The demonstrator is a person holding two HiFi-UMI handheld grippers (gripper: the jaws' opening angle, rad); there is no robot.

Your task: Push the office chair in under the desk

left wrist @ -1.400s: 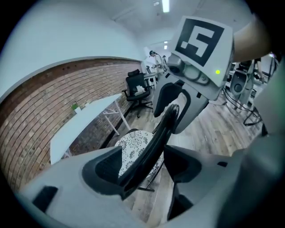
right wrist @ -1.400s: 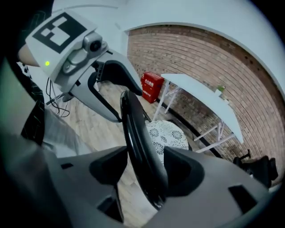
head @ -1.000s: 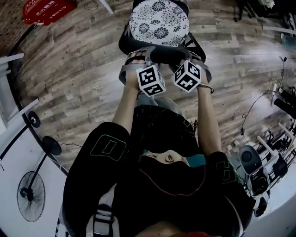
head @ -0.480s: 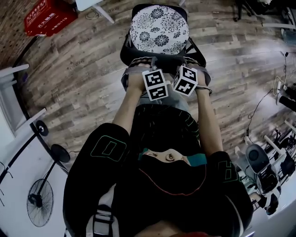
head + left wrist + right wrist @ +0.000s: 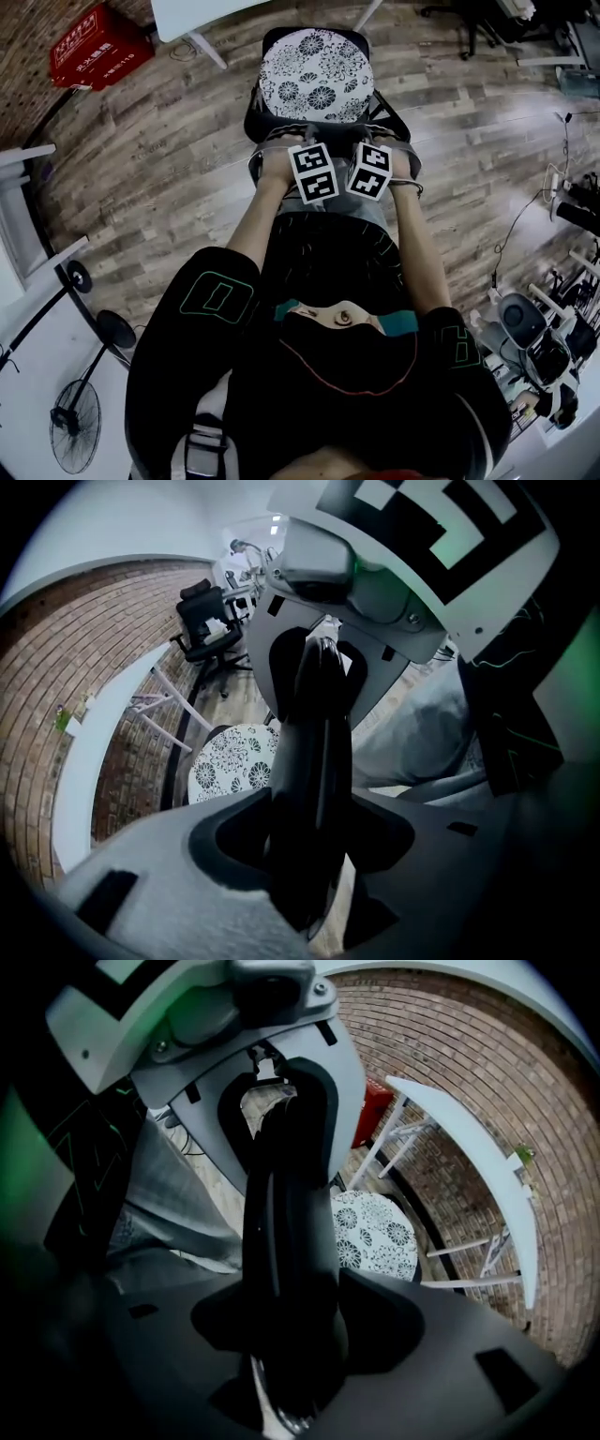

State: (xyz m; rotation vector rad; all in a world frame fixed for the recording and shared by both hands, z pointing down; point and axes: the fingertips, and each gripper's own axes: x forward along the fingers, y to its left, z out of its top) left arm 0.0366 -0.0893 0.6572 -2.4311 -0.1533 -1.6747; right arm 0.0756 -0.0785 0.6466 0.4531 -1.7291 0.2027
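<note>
Chair being pushed toward desk, both claws on its back.

Head view: left claw point(image 5: 305, 148) and right claw point(image 5: 370, 147) are pressing side by side on the chair point(image 5: 317, 61) back, likely keeping the push straight. The chair's front is just reaching the desk point(image 5: 187, 14) edge, and it is sitting nearer than a second ago. Left gripper view: the jaws are resting together, nothing between them, with the cushion point(image 5: 230, 766) beyond. Right gripper view: the jaws are likewise closed and aiming deskward.

I read this as an office. White desk point(image 5: 202, 11), brick wall point(image 5: 441, 1063), 1 spare swivel chair point(image 5: 208, 630), wood-plank floor point(image 5: 141, 169).
</note>
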